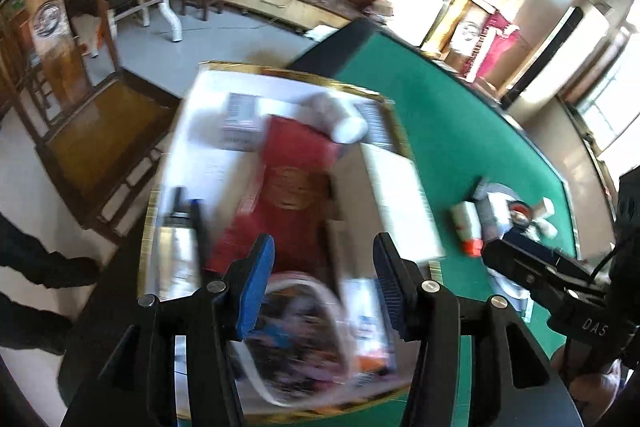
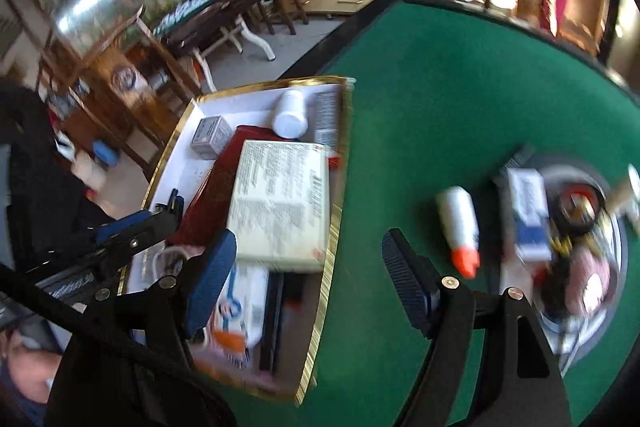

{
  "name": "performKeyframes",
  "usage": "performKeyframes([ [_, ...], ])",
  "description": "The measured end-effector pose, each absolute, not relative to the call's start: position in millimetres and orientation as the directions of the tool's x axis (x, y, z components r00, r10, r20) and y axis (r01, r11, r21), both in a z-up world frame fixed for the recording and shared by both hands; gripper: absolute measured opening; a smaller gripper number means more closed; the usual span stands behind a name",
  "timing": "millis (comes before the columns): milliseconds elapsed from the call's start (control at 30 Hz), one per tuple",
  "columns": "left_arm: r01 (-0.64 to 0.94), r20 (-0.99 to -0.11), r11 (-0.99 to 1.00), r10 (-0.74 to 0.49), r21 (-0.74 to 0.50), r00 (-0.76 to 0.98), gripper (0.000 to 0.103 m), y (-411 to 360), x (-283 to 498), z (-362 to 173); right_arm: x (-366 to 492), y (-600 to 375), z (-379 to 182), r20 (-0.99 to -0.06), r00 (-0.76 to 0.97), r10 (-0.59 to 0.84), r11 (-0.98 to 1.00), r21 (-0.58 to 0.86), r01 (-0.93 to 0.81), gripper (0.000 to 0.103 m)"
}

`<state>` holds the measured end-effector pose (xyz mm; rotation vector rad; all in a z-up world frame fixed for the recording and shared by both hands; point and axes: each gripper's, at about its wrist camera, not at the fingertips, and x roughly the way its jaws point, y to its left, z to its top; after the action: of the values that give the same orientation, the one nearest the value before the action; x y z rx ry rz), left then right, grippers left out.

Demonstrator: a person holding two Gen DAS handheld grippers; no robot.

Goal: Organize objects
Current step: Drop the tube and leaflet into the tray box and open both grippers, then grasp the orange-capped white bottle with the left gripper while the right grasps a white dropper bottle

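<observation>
The right gripper (image 2: 308, 275) hangs wide open and empty over the green table (image 2: 440, 87), between the gold-rimmed tray (image 2: 332, 227) on its left and the loose pile on its right. The white bottle with the orange cap (image 2: 458, 227) lies just ahead to the right, cap toward the gripper, long axis roughly along the fingers. The left gripper (image 1: 324, 283), partly open over the tray, grips nothing and sits farther away.

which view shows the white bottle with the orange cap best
The right wrist view: the white bottle with the orange cap lies whole on the green table, near the camera. The left wrist view shows it small, blurred, at the edge.
</observation>
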<state>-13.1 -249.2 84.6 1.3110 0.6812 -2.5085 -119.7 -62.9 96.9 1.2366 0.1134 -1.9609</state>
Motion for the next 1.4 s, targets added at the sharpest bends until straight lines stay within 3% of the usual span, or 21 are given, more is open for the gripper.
performKeyframes([
  [267,0.272,-0.797,-0.896,0.133,-0.350,-0.589,0.046,-170.7,-57.3,110.0,-125.7,71.3,99.8,-0.800,-0.298,-0.521,-0.801,0.339,0.493,0.076],
  [500,0.292,-0.847,-0.883,0.186,-0.366,-0.498,0.045,-115.1,-123.8,82.8,-127.9,167.6,91.8,-0.814,-0.320,-0.485,-0.857,0.370,0.360,0.076],
  [800,0.454,-0.917,-0.857,0.051,-0.244,-0.396,0.045,-100.5,-177.1,35.1,-128.5,253.4,83.9,-0.828,-0.332,-0.452,-0.882,0.360,0.303,0.076],
  [1033,0.483,-0.927,-0.855,-0.006,-0.190,-0.375,0.045,-94.2,-193.9,17.0,-146.1,290.9,83.6,-0.832,-0.339,-0.439,-0.889,0.349,0.296,0.076],
  [1067,0.480,-0.926,-0.859,-0.018,-0.179,-0.377,0.044,-95.4,-194.1,13.5,-149.6,292.8,83.8,-0.834,-0.339,-0.436,-0.890,0.343,0.300,0.076],
  [1167,0.458,-0.920,-0.879,-0.063,-0.133,-0.387,0.023,-92.4,-188.4,9.9,-166.1,292.3,89.6,-0.834,-0.341,-0.434,-0.884,0.322,0.340,0.076],
  [1400,0.357,-0.906,-0.933,-0.110,-0.049,-0.409,0.023,-60.6,-143.3,10.8,-229.8,257.4,99.9,-0.844,-0.359,-0.399,-0.841,0.182,0.509,0.075],
])
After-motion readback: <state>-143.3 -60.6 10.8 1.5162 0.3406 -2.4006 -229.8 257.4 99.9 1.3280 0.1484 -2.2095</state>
